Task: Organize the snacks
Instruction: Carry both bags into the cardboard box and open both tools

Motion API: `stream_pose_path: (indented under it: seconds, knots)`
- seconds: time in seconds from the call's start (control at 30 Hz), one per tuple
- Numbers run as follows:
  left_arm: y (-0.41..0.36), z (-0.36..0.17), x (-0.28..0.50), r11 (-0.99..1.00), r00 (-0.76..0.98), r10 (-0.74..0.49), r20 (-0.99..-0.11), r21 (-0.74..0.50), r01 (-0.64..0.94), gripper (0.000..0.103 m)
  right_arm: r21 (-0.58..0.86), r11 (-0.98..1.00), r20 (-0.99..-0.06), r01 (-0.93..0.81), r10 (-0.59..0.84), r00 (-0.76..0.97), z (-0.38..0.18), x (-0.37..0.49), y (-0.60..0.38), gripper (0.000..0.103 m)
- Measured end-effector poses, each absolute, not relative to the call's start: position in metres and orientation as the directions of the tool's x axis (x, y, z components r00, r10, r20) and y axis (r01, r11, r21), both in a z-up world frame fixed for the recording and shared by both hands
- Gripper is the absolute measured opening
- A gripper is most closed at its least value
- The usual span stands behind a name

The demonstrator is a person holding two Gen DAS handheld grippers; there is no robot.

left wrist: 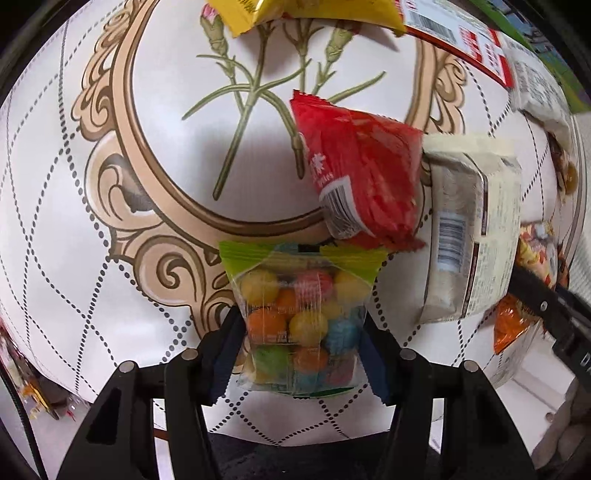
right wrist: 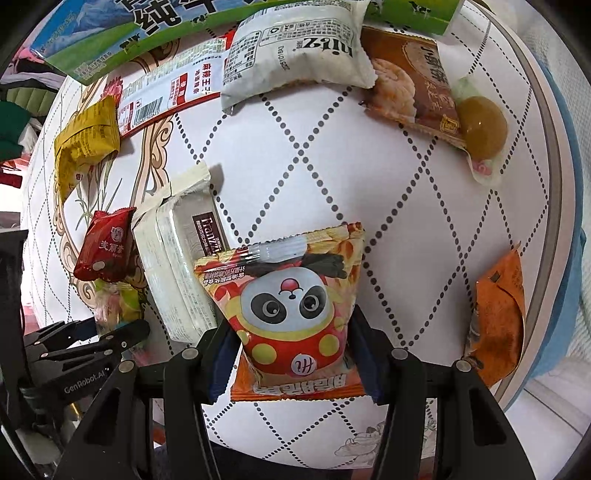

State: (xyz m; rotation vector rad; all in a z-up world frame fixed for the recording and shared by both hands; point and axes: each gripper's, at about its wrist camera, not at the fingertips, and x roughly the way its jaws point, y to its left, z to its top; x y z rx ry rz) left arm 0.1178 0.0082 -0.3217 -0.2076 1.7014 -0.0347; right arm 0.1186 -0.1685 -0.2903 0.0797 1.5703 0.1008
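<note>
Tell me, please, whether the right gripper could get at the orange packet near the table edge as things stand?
Probably not yet: the right gripper is shut on the panda snack bag. The path to the orange packet looks free across bare tablecloth.

yellow packet [left wrist: 258, 14] cut off at top, green carton [right wrist: 177, 29] cropped
</note>
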Motion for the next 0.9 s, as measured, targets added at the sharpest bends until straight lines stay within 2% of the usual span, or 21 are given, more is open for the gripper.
stream_pose_path:
  seconds: [0.23,0.3,0.5,0.57,0.63,0.73,0.77,0.83,0.9]
  knots:
    - [0.056,-0.336,0.134,0.93,-0.133,-0.284,-0.95,-0.239,-0.28,0.055,0.166,0.985,-0.986,0.053,0.166,-0.004,-0.298,0.121,-0.192,0.06]
    - [0.06,-0.335,0.134,0.931,-0.123,-0.275,-0.954,-0.232,-0.282,0.05,0.163,0.985,-0.987,0.05,0.163,0.004,-0.3,0.123,-0.191,0.059]
    - [0.047,-0.325,0.131,0.978,-0.078,-0.167,-0.983,-0.156,-0.136,0.048,0.173,0.984,-0.984,0.037,0.174,-0.035,-0.301,0.115,-0.19,0.056]
    - [0.042,-0.327,0.132,0.984,-0.079,-0.16,-0.984,-0.153,-0.09,0.051,0.201,0.979,-0.977,0.045,0.204,-0.069,-0.298,0.104,-0.188,0.056]
    - [0.04,-0.337,0.133,0.985,-0.116,-0.167,-0.979,-0.16,-0.068,0.061,0.222,0.972,-0.971,0.071,0.227,-0.069,-0.3,0.097,-0.192,0.057]
    - [0.035,-0.343,0.134,0.991,-0.113,-0.131,-0.985,-0.127,-0.04,0.062,0.207,0.976,-0.975,0.062,0.211,-0.07,-0.305,0.095,-0.191,0.058]
    - [0.034,-0.342,0.135,0.992,-0.105,-0.122,-0.987,-0.118,-0.044,0.061,0.198,0.978,-0.977,0.059,0.202,-0.069,-0.308,0.095,-0.19,0.058]
    - [0.036,-0.338,0.135,0.994,-0.082,-0.1,-0.992,-0.096,-0.052,0.049,0.183,0.982,-0.981,0.053,0.187,-0.059,-0.31,0.094,-0.187,0.057]
    - [0.039,-0.333,0.131,0.991,-0.067,-0.118,-0.991,-0.113,-0.066,0.045,0.173,0.984,-0.984,0.04,0.175,-0.039,-0.307,0.089,-0.184,0.054]
